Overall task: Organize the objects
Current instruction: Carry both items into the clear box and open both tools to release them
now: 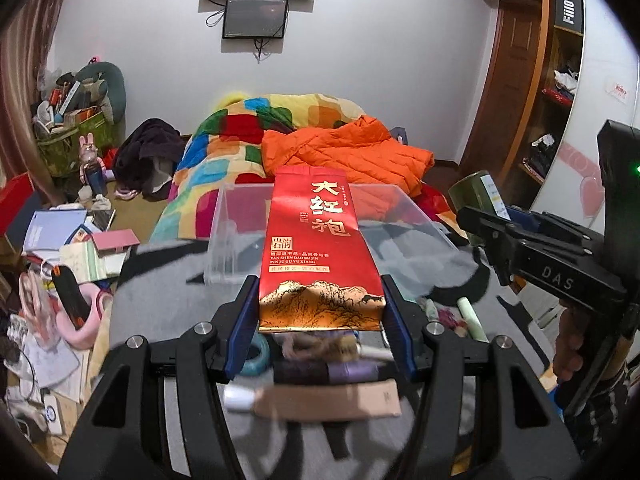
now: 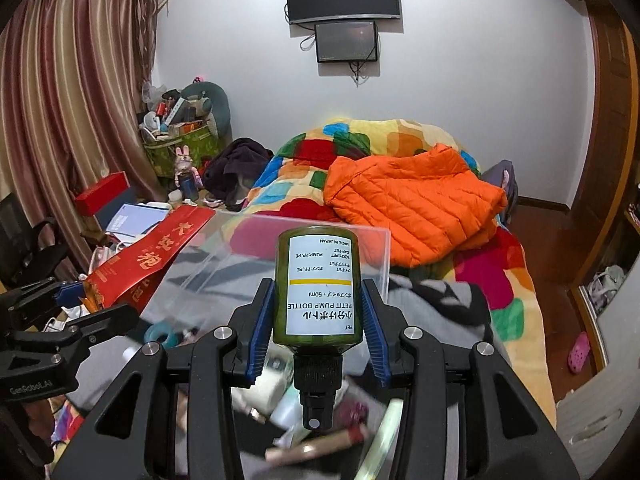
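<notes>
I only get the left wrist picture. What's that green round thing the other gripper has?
Observer: A small green pump bottle, held with the right gripper shut on it.
Operator: Which way up is it?
Observer: Its black pump nozzle points back toward the camera, and the label reads upside down.
Operator: What does the label say?
Observer: "PETIT PUMP BOTTLE", 50ml, made in Japan.
Operator: Does my red packet show there?
Observer: Yes, the red tea packet shows at the left, in the left gripper.
</notes>
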A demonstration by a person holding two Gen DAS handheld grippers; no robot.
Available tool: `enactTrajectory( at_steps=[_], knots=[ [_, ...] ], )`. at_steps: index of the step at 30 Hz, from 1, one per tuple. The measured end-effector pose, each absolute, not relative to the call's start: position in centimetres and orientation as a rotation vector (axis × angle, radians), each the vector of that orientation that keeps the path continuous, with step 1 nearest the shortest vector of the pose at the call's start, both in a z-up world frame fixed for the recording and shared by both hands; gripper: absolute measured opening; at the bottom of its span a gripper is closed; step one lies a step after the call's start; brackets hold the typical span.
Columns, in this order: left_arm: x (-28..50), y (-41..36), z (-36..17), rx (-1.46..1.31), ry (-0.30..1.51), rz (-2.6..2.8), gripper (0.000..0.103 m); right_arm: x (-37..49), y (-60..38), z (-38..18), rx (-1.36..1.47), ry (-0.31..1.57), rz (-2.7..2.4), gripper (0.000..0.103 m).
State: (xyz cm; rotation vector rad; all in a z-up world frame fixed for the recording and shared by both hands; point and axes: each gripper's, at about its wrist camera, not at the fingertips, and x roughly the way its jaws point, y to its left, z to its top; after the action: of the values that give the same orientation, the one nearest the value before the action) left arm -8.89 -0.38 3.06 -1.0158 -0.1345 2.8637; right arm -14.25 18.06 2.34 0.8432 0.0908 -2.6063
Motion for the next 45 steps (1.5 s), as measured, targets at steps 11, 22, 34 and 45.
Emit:
enactTrajectory(
  at_steps=[11, 22, 34, 45],
  knots=[
    [-16.0, -1.8, 1.4, -1.145, -0.069, 2.843, 0.058, -21.1, 15.8, 1.0, 0.971, 0.129, -2.578, 0.038],
    [-20.5, -2.4, -1.7, -1.329, -0.134, 2.707, 0.058, -24.9, 13.6, -3.4, 1.187, 0.206, -2.448, 0.038],
    [-20.1, -1.9, -1.3, -1.328, -0.091, 2.684, 0.058, -25.6, 11.9, -5.5, 1.29, 0.259, -2.366, 0.038],
    [-14.5, -3.0, 1.2, -1.205, -0.046, 2.77, 0.082, -20.7, 15.6, -0.7, 1.095, 0.21, -2.502, 0.07]
  ],
)
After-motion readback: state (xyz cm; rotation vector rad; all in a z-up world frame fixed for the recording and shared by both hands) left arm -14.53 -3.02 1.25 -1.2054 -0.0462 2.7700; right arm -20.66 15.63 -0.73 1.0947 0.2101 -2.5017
